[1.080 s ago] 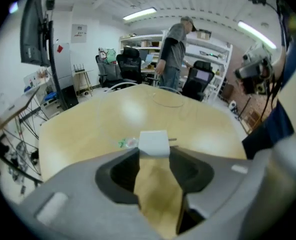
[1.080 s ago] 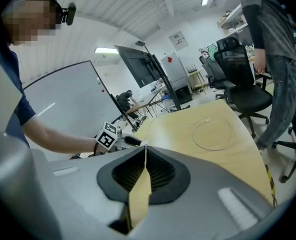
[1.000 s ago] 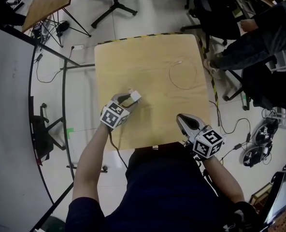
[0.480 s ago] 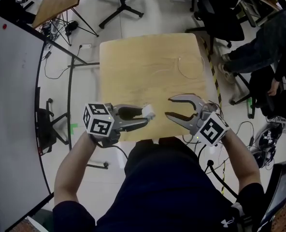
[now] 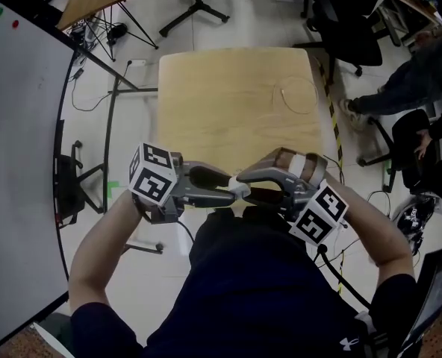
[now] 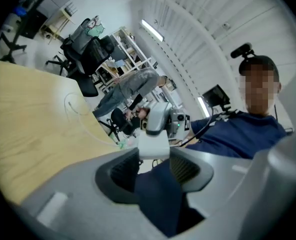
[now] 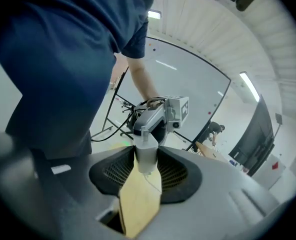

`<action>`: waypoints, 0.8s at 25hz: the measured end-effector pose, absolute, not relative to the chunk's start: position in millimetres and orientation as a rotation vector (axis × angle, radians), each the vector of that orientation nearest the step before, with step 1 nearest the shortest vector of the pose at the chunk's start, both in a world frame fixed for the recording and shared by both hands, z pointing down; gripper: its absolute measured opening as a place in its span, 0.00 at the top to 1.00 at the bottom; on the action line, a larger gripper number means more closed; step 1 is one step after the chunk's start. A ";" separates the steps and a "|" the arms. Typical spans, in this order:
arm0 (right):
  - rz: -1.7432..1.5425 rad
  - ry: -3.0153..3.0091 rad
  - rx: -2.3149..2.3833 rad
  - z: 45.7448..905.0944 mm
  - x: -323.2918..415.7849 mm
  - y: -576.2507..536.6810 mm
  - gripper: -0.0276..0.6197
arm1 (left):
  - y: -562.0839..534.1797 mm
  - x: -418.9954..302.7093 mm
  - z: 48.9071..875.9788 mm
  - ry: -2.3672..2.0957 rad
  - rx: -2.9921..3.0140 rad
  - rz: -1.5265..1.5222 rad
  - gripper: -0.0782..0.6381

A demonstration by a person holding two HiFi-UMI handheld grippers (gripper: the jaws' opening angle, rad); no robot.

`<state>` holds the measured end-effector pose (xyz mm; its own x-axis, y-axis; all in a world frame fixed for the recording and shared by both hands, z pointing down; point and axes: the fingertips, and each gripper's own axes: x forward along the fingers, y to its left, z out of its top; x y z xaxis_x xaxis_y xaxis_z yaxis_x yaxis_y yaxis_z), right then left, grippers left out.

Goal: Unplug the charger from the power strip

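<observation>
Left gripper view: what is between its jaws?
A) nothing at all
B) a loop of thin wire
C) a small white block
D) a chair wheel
C: a small white charger block is pinched between the two grey jaws, up at their tips.

Charger (image 5: 240,187) held over the table's (image 5: 228,103) near edge
Left gripper (image 5: 225,192) clamps it; right gripper (image 5: 246,180) faces it, jaws just opening around it; a cable loop (image 5: 299,95) lies at the table's far right.

The table (image 5: 221,118) is open for passage except for a thin cable loop (image 5: 281,91) near its far right corner; office chairs (image 5: 340,28) crowd beyond.
</observation>
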<state>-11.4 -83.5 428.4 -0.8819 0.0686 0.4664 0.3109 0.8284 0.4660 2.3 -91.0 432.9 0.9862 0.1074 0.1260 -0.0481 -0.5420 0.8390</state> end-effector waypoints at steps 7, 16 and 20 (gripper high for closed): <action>-0.129 -2.832 -0.122 414.3 -3.0 -112.1 0.75 | -116.3 -25.3 406.4 -0.573 2.553 0.277 0.47; 0.143 -2.932 -0.394 376.5 10.8 -89.3 0.75 | -91.5 33.2 391.6 -0.473 2.850 0.484 0.57; 0.431 -2.954 -0.505 360.0 17.3 -74.1 0.75 | -71.8 39.8 374.6 -0.390 2.866 0.350 0.64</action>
